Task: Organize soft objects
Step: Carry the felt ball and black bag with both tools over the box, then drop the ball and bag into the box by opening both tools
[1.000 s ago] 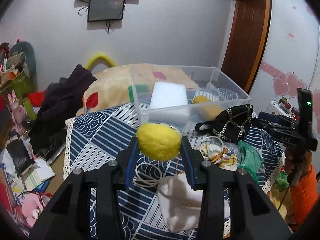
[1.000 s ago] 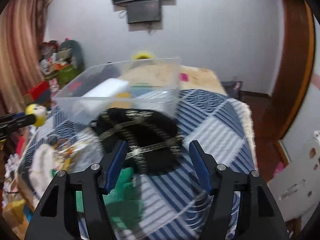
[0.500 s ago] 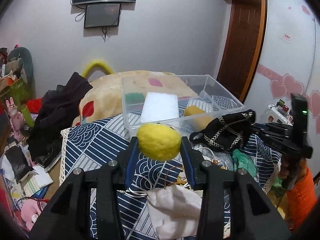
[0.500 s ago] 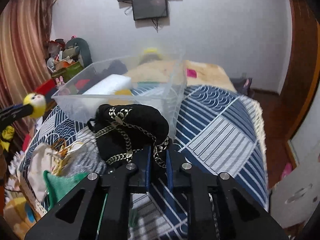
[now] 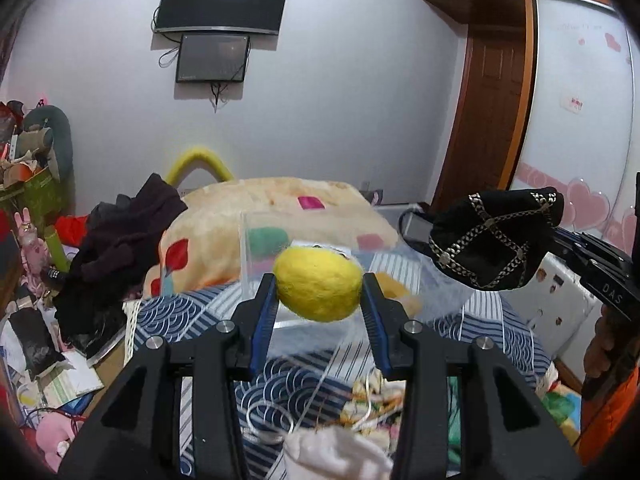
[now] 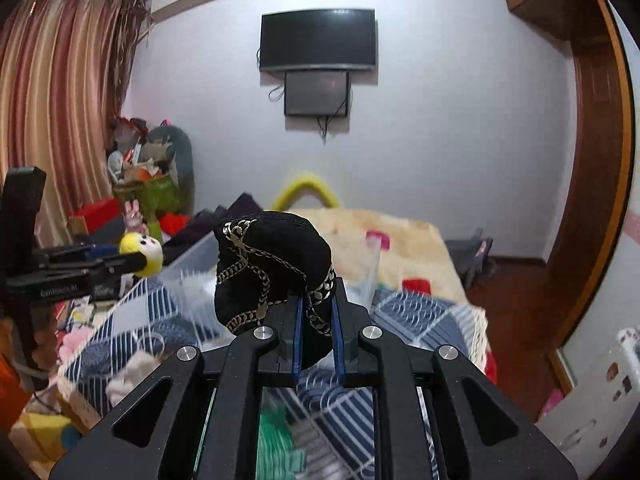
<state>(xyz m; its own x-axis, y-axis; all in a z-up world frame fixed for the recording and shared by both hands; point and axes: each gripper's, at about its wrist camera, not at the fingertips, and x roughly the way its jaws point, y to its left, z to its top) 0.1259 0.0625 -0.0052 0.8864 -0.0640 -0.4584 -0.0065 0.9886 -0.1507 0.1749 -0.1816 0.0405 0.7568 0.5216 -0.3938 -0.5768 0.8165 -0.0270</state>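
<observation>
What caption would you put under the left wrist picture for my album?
Left claw squeezes a fuzzy yellow ball above the clear bin, while the right claw lifts a black chain-trimmed pouch nearby.

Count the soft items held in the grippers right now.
2. The yellow felt ball sits clamped in the left gripper; the black chain-trimmed pouch hangs from the right gripper, lifted above the table.

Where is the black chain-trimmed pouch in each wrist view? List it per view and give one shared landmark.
Left wrist view: black chain-trimmed pouch at right, held aloft by the right gripper.
Right wrist view: pouch at centre, pinched between the right gripper fingers.
Shared landmark: the wall-mounted TV, upper left of centre in the left view, top centre in the right.
</observation>
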